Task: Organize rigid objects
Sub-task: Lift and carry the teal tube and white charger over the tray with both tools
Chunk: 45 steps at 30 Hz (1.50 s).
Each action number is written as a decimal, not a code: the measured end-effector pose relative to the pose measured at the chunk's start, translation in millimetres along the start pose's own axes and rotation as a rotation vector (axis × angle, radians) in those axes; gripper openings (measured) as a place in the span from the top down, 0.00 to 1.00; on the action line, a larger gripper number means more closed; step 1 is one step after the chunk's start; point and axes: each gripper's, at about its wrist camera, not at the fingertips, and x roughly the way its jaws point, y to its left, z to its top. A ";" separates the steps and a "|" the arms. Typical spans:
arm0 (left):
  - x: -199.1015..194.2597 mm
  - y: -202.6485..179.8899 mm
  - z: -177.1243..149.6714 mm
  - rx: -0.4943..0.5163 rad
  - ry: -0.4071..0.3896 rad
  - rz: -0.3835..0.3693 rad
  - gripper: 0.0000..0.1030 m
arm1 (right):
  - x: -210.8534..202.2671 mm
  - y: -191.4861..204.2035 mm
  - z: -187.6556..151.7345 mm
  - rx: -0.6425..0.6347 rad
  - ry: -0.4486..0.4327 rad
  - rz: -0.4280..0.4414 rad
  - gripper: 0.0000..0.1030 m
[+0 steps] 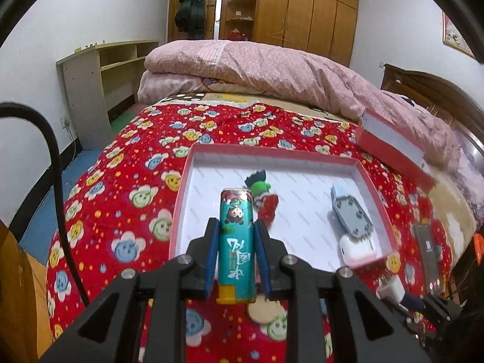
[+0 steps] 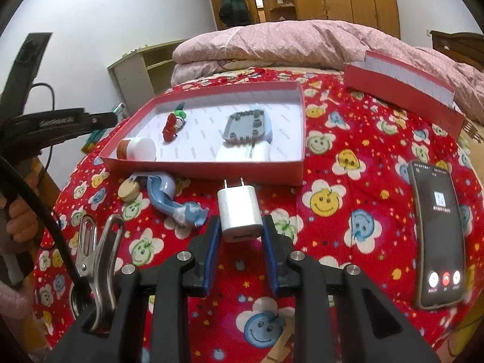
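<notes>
My left gripper [image 1: 237, 227] is shut on a teal lighter [image 1: 237, 242] and holds it over the near edge of the open red box [image 1: 272, 152]. The box [image 2: 211, 168] holds a red-green toy figure [image 1: 263, 196], a grey plate [image 1: 352, 216], a white block [image 1: 358, 251] and a white bottle [image 2: 137, 148]. My right gripper [image 2: 240, 227] has its blue pads on both sides of a white charger plug [image 2: 240, 211] that lies on the red quilt in front of the box. The left gripper also shows at the left of the right wrist view [image 2: 60, 125].
A blue scoop [image 2: 169, 195], a wooden disc [image 2: 128, 192] and a metal clip [image 2: 96, 251] lie left of the charger. A black phone [image 2: 437, 236] lies at the right. The red box lid [image 2: 405, 93] rests by the pink duvet [image 2: 302, 39]. A black cable [image 1: 57, 181] hangs at left.
</notes>
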 end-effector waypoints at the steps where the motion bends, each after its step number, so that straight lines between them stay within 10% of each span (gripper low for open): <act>1: 2.6 -0.1 2.2 0.000 0.001 0.000 0.77 | 0.2 0.7 1.5 -0.003 0.000 0.000 0.73; 45: 97.8 8.2 9.9 0.020 0.085 0.086 0.77 | 78.3 -26.1 103.0 -0.012 -0.014 -0.087 0.73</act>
